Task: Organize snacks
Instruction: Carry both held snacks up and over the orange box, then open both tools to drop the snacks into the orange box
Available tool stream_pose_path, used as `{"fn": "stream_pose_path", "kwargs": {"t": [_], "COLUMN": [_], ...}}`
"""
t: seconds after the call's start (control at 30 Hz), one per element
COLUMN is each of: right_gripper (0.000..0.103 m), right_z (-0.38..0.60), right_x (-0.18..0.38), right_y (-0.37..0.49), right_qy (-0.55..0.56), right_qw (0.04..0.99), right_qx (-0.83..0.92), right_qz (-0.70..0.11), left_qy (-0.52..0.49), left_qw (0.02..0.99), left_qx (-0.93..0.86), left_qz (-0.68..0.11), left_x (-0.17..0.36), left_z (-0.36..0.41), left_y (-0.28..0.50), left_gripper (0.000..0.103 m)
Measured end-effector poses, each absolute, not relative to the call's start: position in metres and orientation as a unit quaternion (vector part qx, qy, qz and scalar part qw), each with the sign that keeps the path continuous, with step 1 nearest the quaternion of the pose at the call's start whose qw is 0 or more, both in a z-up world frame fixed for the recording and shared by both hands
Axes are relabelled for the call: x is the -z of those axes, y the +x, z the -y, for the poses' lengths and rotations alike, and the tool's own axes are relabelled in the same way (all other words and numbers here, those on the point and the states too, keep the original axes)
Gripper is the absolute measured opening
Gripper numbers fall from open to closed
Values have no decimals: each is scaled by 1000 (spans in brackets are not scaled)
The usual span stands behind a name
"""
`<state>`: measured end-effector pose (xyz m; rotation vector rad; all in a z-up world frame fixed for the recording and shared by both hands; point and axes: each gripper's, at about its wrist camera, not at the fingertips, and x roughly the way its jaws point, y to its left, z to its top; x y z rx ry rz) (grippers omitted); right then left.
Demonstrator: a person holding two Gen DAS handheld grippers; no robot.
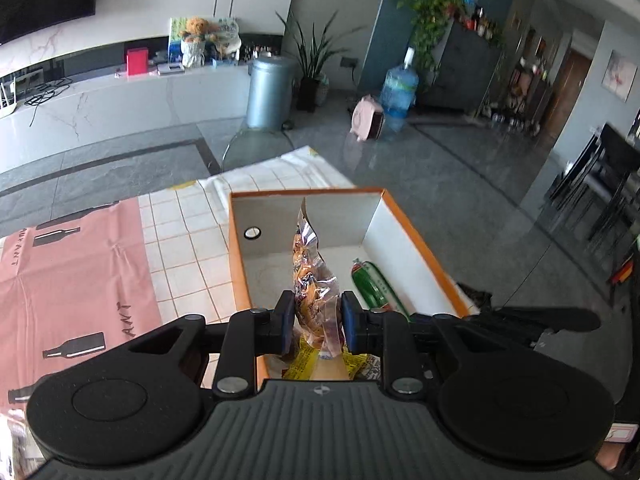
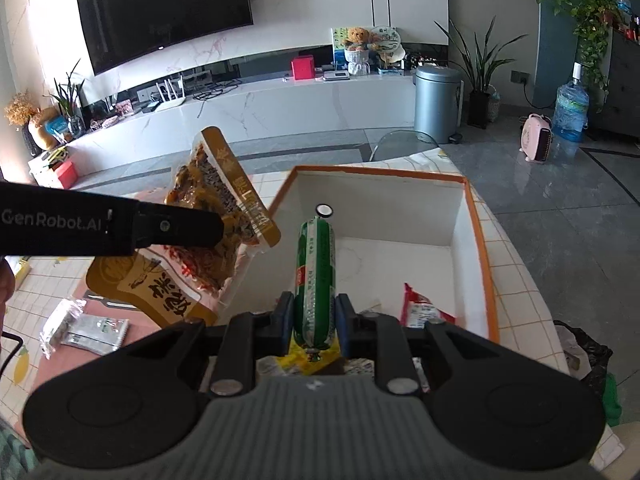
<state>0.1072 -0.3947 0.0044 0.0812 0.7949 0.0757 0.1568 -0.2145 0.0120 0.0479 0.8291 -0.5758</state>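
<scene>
An orange-rimmed white box [image 1: 404, 220] [image 2: 476, 216] stands on the tiled tablecloth. My left gripper [image 1: 315, 322] is shut on a clear snack packet with brown food [image 1: 310, 276], held upright over the box's near left side; it also shows from the side in the right wrist view [image 2: 216, 196]. My right gripper [image 2: 314, 322] is shut on a green sausage stick [image 2: 316, 280], held over the box; it also shows in the left wrist view [image 1: 370, 284]. A yellow packet [image 2: 308, 358] and a red-white packet [image 2: 422, 308] lie in the box.
Several small grey-white packets [image 2: 84, 328] lie on the pink cloth [image 1: 72, 272] left of the box. A black bag [image 2: 588, 356] hangs at the table's right edge. A glass table edge [image 1: 256, 148], bin [image 1: 270, 92] and water jug [image 1: 398, 92] stand beyond.
</scene>
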Motion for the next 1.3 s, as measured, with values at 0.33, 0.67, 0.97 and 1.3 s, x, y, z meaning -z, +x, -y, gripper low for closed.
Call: {"fn": "stream_pose_path", "kwargs": {"t": [0.33,0.67,0.97,1.3], "right_gripper": [18,18,18,23], "right_z": [419,414,410,396], "right_x": [39,71,85,81], "right_y": [175,220,228,219], "right_qy": [3,-28,-28,-56], "right_qw": [896,868,853,854], "right_qx": [-35,-57,-62,-65], "right_qz": [-442,-492,-517,-513], "left_qy": [81,130,143,130], "left_qw": [844,819,809,825], "left_qx": [268,259,258,252], "left_qz": [-458,-494,-508,-488], "left_x": [32,57,70,63], "left_z": [250,269,278,272], "left_y": [210,240,245,242], "left_gripper": [27,27,27,55]}}
